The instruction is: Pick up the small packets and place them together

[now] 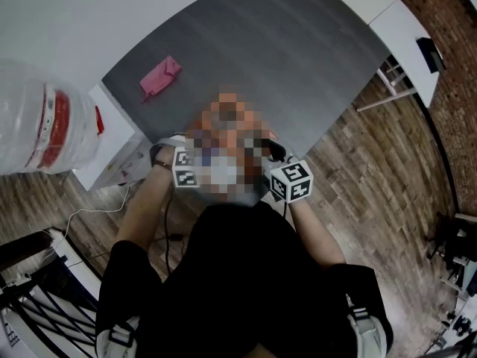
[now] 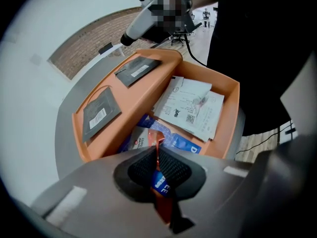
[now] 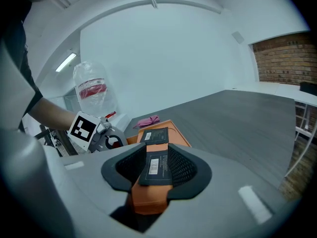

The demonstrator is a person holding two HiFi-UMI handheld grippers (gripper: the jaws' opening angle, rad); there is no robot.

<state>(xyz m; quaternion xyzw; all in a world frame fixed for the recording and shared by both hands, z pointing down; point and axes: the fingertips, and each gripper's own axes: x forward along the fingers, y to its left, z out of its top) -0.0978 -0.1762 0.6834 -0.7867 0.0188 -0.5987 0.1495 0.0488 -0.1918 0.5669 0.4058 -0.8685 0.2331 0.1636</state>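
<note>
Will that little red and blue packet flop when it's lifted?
Probably floppy: the packet looks thin and creased where the left gripper pinches it by the orange tray. Likely light too, being so flat.

Pink cloth (image 1: 159,77) on grey table (image 1: 283,43), clear red-banded container (image 1: 45,121), perhaps a jug

Left gripper view: the left gripper (image 2: 159,168) hides part of the red packet (image 2: 163,205) in its jaws and the near wall of the tray (image 2: 148,90). Print on the white slips (image 2: 190,108) is too small to read. Head view: both grippers' jaws are out of sight, and a bottle (image 1: 45,121) is cut off at left.
</note>
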